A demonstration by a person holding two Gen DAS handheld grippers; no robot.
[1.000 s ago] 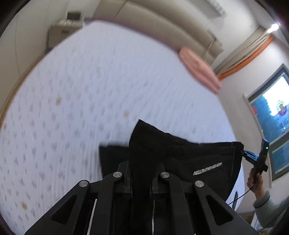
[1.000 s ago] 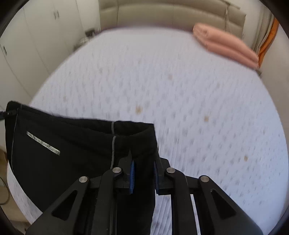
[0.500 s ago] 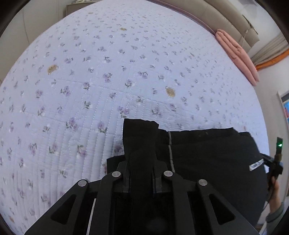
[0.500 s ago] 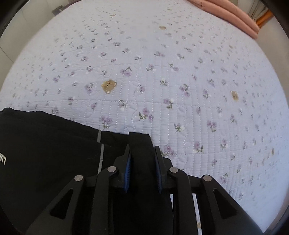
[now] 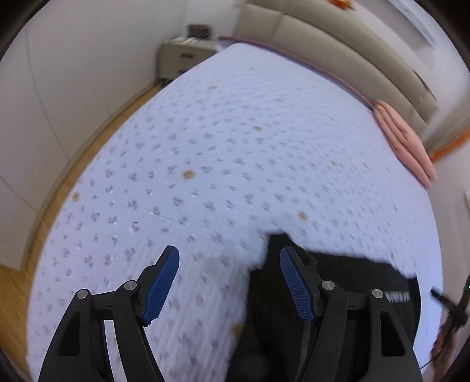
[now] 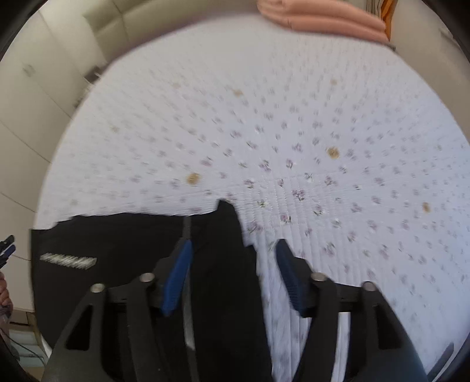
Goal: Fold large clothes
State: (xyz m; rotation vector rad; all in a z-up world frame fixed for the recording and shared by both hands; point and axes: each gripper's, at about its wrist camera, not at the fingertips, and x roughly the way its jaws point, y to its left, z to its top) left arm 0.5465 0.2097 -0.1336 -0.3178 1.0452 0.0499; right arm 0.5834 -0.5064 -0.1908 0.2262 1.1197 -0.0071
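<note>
A black garment (image 5: 337,282) with a white printed label lies on the flowered bed cover (image 5: 235,164) at the near edge. In the left wrist view my left gripper (image 5: 229,276) is open and empty, with the garment's raised corner by its right finger. In the right wrist view the same garment (image 6: 117,249) spreads to the left. My right gripper (image 6: 232,270) is open, and a strip of the cloth runs between its fingers without being clamped.
A folded pink blanket (image 5: 402,141) lies at the far side of the bed, also in the right wrist view (image 6: 323,17). A nightstand (image 5: 185,55) stands beyond the bed. Wooden floor (image 5: 17,293) runs along the left edge.
Both grippers were shut on the garment's corners and have opened, letting it go. The garment now rests on the bed and both grippers have pulled back and tilted up.
</note>
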